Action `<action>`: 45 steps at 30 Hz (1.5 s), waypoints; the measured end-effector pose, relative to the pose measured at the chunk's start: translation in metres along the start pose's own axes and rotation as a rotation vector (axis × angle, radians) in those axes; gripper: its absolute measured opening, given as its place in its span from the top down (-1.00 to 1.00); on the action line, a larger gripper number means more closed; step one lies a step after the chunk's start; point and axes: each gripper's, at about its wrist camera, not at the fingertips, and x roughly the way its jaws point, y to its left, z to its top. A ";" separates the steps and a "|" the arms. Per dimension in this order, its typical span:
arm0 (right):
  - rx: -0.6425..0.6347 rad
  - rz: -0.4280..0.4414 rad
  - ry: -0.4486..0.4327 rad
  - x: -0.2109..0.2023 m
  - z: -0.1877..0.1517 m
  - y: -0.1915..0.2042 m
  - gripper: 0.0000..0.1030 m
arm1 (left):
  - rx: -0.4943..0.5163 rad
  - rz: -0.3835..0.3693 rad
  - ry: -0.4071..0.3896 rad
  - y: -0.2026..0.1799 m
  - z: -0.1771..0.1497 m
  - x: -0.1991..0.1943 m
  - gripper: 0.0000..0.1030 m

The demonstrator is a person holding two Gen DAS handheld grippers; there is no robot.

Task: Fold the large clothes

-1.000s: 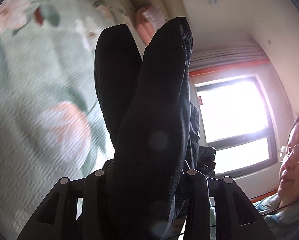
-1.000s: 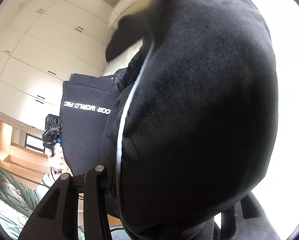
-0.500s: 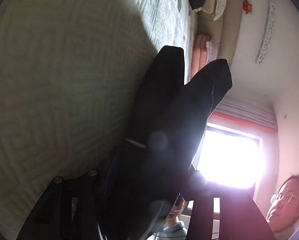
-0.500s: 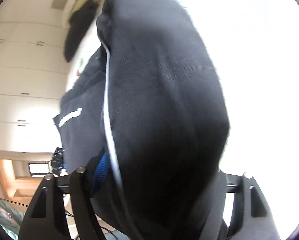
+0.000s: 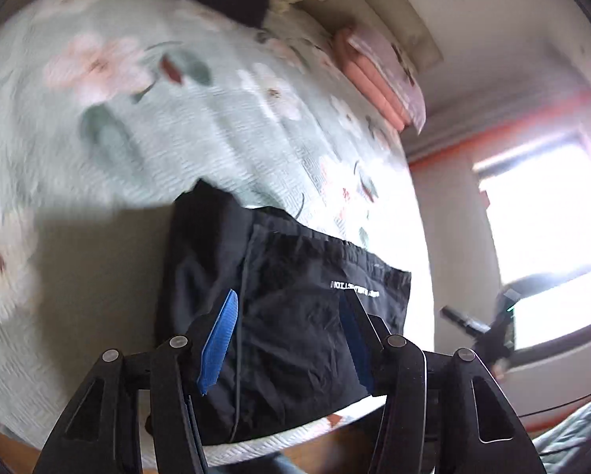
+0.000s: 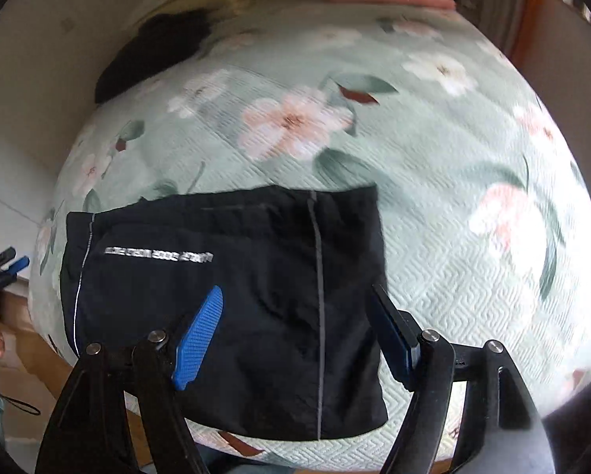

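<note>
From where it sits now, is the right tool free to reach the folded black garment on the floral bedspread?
Probably yes. The right tool hangs open directly over the folded black garment, which lies flat on the green floral bedspread. Nothing lies between them, and the left tool sits off to the side.

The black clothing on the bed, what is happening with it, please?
A person is folding a black garment on a bed with a green floral cover, using a hand-held claw in each hand. At this moment the garment lies folded flat near the bed's edge. The left claw and the right claw have both just been opening; their blue pads stand apart above the cloth and hold nothing. A pink folded blanket and another dark item lie at the far end of the bed.
</note>
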 end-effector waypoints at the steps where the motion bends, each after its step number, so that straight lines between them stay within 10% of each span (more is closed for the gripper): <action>1: -0.037 -0.024 -0.008 0.004 0.008 0.031 -0.51 | 0.040 0.039 0.003 -0.016 0.003 0.010 -0.10; 5: -0.116 -0.118 0.009 0.049 0.020 0.096 -0.51 | 0.197 0.262 0.056 -0.050 -0.003 0.062 -0.16; 10: -0.018 -0.138 0.215 0.183 0.005 0.076 -0.48 | 0.145 0.491 0.151 0.011 -0.014 0.150 -0.15; 14: 0.048 -0.061 0.272 0.220 0.003 0.059 -0.53 | -0.061 0.368 0.175 0.058 -0.012 0.149 -0.15; 21: 0.079 -0.091 0.279 0.230 0.011 0.054 -0.69 | 0.036 0.452 0.174 0.041 -0.021 0.145 -0.18; 27: 0.136 -0.030 0.227 0.158 0.013 0.063 -0.52 | 0.244 0.701 0.156 -0.009 -0.035 0.088 -0.18; 45: -0.003 -0.162 -0.125 -0.161 0.048 0.164 -0.63 | 0.426 0.610 -0.156 -0.221 -0.038 -0.139 -0.33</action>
